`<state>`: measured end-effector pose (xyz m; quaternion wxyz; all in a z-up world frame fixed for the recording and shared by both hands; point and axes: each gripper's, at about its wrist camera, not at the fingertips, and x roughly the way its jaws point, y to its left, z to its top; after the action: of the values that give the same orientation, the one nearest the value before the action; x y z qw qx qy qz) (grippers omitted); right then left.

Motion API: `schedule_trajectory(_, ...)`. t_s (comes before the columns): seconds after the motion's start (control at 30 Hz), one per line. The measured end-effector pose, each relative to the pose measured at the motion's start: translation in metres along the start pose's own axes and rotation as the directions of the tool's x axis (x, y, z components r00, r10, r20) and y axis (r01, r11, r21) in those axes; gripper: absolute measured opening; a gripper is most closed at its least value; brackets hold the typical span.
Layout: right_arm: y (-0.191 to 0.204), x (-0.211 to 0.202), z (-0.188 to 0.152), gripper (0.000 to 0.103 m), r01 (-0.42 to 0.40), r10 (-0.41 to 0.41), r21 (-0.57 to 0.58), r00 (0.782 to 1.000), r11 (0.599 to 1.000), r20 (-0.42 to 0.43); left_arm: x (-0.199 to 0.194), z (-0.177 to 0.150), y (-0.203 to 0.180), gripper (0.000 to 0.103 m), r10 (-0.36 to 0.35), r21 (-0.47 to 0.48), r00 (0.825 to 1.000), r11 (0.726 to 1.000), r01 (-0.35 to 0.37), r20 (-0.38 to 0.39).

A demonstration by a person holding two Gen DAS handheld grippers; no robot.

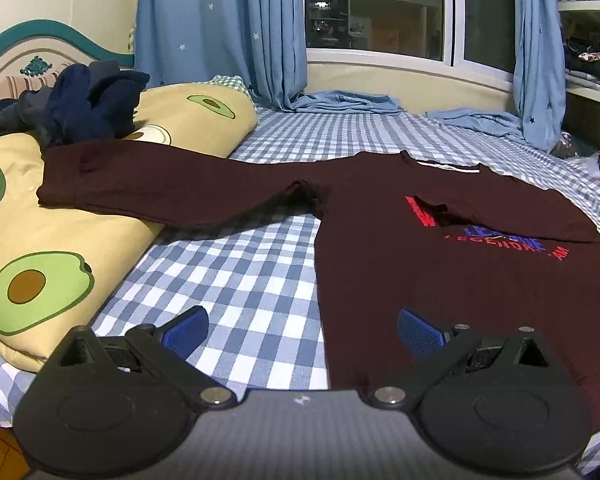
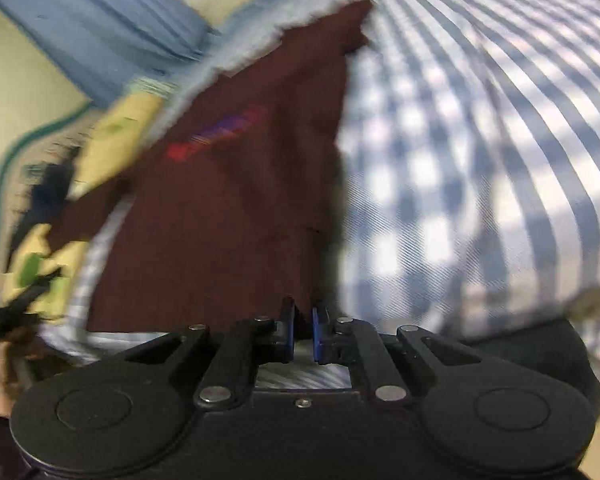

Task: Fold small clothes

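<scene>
on the bed, over a blue-and-white checked sheet [image 1: 236,280], a dark maroon long-sleeved shirt [image 1: 440,280] lies spread out with its front up. it has a red and blue print [image 1: 480,236] on the chest and a white stripe at the collar. one sleeve [image 1: 140,188] reaches out to the left and rests on a yellow quilt with avocado pictures [image 1: 40,256]; the other sleeve is folded across the chest, its cuff lying on the print. on the quilt, behind the sleeve, there is a heap of dark navy clothes [image 1: 92,108]. blue curtains with small stars [image 1: 220,28] hang by the window, and their ends lie on the sheet.

the left gripper [image 1: 302,328] hovers low over the near edge of the shirt with its jaws spread wide. one blue pad [image 1: 186,330] is above the bare sheet, and the other is above the maroon cloth; nothing is between them.

the right gripper [image 2: 303,334] is at the near corner of the shirt [image 2: 228,216] (this view is blurred). its blue pads [image 2: 318,336] stand close together, and a point of the maroon hem goes down into the narrow gap between them. they seem to pinch the cloth, and the corner looks a little lifted from the sheet [image 2: 460,160].
</scene>
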<state>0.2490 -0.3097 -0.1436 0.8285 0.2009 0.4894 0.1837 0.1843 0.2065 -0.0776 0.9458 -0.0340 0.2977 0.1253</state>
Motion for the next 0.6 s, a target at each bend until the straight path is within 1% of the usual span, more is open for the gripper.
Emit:
schedule_trajectory(0.03,0.002,0.001,-0.002,0.023,0.027,-0.027,-0.013,1.0,1.0,-0.008,-0.002,0.0,0.001,0.103,0.004,0.004,1.0,1.0,-0.004,0.006)
schedule_trajectory(0.07,0.005,0.0,-0.001,0.037,0.048,-0.048,-0.011,0.999,0.999,-0.019,-0.003,-0.001,0.003,0.103,0.009,0.009,1.0,1.0,-0.009,0.012)
schedule_trajectory(0.1,0.01,-0.006,-0.002,0.046,0.082,-0.083,-0.016,0.996,0.996,-0.031,-0.005,-0.001,0.005,0.103,0.015,0.016,1.0,1.0,-0.015,0.019)
schedule_trajectory(0.17,0.03,-0.025,-0.001,0.046,0.154,-0.157,-0.09,0.987,0.984,-0.019,-0.007,-0.004,0.008,0.103,0.025,0.036,1.0,0.999,-0.025,0.019)
schedule_trajectory(0.2,0.044,-0.035,0.0,0.046,0.177,-0.179,-0.134,0.984,0.975,-0.002,-0.007,-0.005,0.01,0.103,0.023,0.043,1.0,0.999,-0.023,0.014)
schedule_trajectory(0.23,0.056,-0.043,0.003,0.046,0.186,-0.185,-0.173,0.983,0.967,0.022,-0.008,-0.008,0.012,0.103,0.011,0.047,1.0,0.999,-0.011,0.005)
schedule_trajectory(0.27,0.072,-0.052,0.006,0.054,0.179,-0.172,-0.212,0.984,0.961,0.055,-0.01,-0.012,0.015,0.103,-0.009,0.045,1.0,0.999,0.009,-0.004)
schedule_trajectory(0.3,0.083,-0.057,0.008,0.067,0.168,-0.152,-0.24,0.985,0.956,0.082,-0.013,-0.017,0.018,0.103,-0.053,0.036,0.998,0.998,0.054,-0.021)
schedule_trajectory(0.33,0.094,-0.058,0.015,0.071,0.158,-0.132,-0.269,0.985,0.95,0.112,-0.015,-0.021,0.02,0.103,-0.096,0.025,0.995,0.995,0.097,-0.035)
schedule_trajectory(0.37,0.106,-0.059,0.017,0.073,0.155,-0.117,-0.302,0.983,0.941,0.141,-0.017,-0.027,0.024,0.103,-0.141,0.007,0.989,0.99,0.141,-0.05)
schedule_trajectory(0.4,0.114,-0.057,0.019,0.072,0.155,-0.11,-0.328,0.982,0.932,0.153,-0.017,-0.032,0.026,0.103,-0.171,-0.013,0.983,0.985,0.17,-0.061)
schedule_trajectory(0.43,0.12,-0.053,0.022,0.072,0.151,-0.101,-0.347,0.983,0.926,0.156,-0.016,-0.038,0.03,0.103,-0.212,-0.05,0.974,0.977,0.208,-0.08)
schedule_trajectory(0.5,0.128,-0.045,0.027,0.071,0.127,-0.075,-0.363,0.985,0.923,0.153,-0.011,-0.047,0.034,0.102,-0.27,-0.114,0.958,0.959,0.259,-0.099)
schedule_trajectory(0.57,0.129,-0.036,0.028,0.068,0.098,-0.053,-0.359,0.99,0.928,0.131,-0.005,-0.055,0.035,0.098,-0.316,-0.163,0.944,0.941,0.298,-0.099)
schedule_trajectory(0.6,0.13,-0.033,0.029,0.068,0.097,-0.054,-0.356,0.99,0.929,0.128,-0.001,-0.057,0.033,0.094,-0.349,-0.188,0.931,0.926,0.327,-0.103)
